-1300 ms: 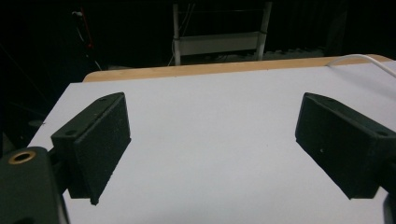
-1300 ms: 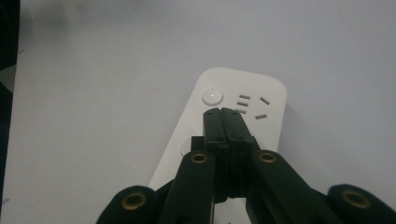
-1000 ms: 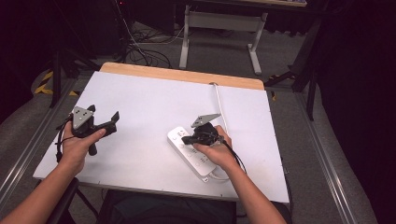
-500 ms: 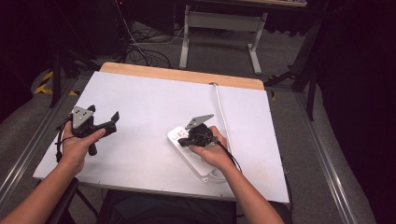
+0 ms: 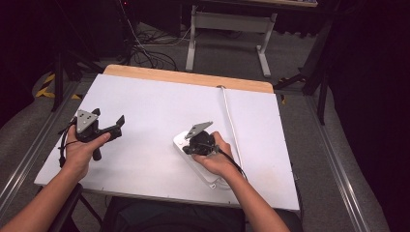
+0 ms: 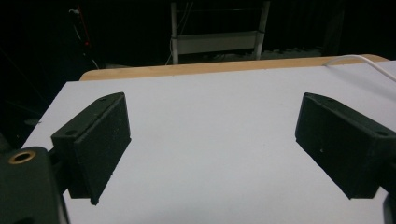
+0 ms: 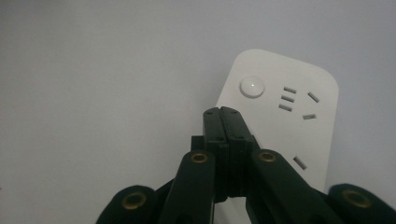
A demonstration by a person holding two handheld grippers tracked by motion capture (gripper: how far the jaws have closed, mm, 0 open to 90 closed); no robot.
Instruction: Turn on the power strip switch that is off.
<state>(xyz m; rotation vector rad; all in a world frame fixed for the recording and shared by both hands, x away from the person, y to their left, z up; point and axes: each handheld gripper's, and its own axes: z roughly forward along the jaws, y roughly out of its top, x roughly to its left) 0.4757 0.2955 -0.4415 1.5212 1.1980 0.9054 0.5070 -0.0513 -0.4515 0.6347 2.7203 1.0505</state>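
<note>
Right tool point(image 7: 226, 112), jaws pressed together and empty, hovers over the white power strip point(image 7: 289, 116) at the table's point(image 5: 145, 101) 5 o'clock side, its round button point(image 7: 251, 87) at 1 o'clock of the tips. Probable step: lining up; next, a short push onto the button. Left tool point(image 6: 212, 140) idles, jaws apart.

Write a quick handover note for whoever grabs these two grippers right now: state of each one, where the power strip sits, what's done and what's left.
Left gripper: jaws wide open, nothing between them, held over the left part of the white table.
Right gripper: jaws shut, empty, tips poised over the near-left edge of the power strip, just short of its round button.
Power strip lies flat on the table's right half, its white cable running to the far edge.
Done: right gripper closed and lined up near the button.
Left: probably pressing the button with the closed tips; no contact visible yet.
</note>
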